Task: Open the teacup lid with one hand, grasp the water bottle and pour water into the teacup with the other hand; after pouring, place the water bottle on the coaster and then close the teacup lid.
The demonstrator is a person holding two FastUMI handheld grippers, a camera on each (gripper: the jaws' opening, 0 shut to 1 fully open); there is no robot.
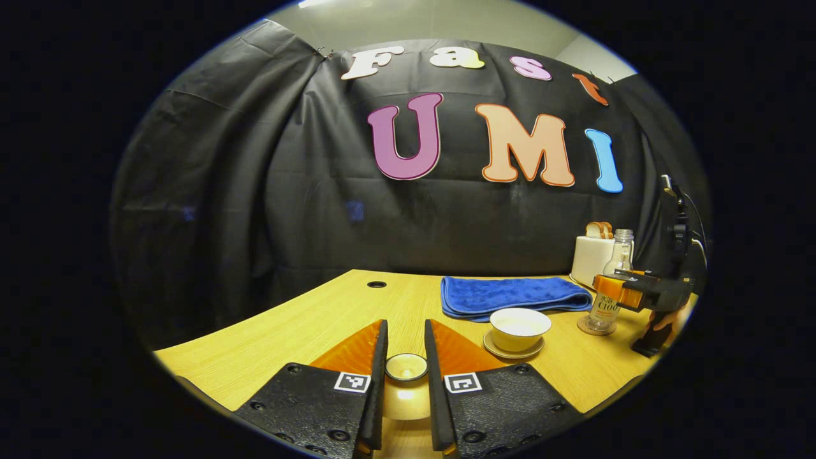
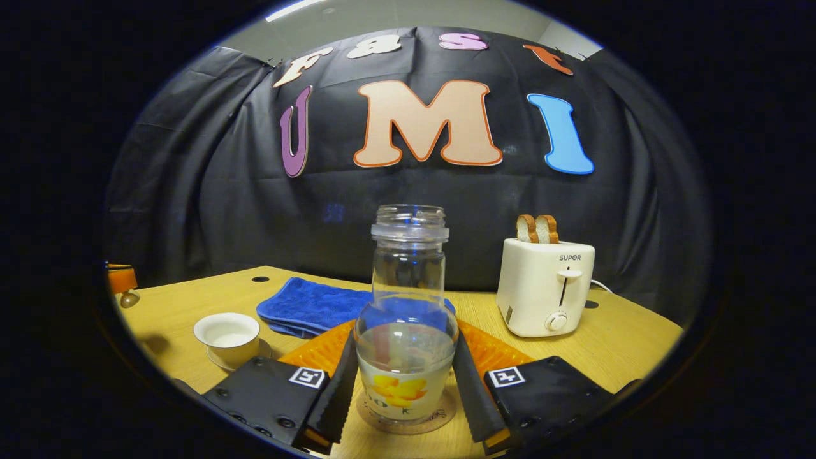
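On the round coaster (image 2: 408, 417) stands the clear glass water bottle (image 2: 407, 319), right gripper (image 2: 405, 389) fingers flanking it, contact unclear; left gripper (image 1: 406, 376) pinches the cream lid (image 1: 406, 368). Uncovered white teacup (image 1: 519, 328) sits nearby on its saucer.

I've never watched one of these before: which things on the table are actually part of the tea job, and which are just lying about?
Part of the job:
teacup
lid, in the left claw
water bottle, between the right claw's fingers
coaster, under the bottle

Just lying about:
blue towel
toaster with bread
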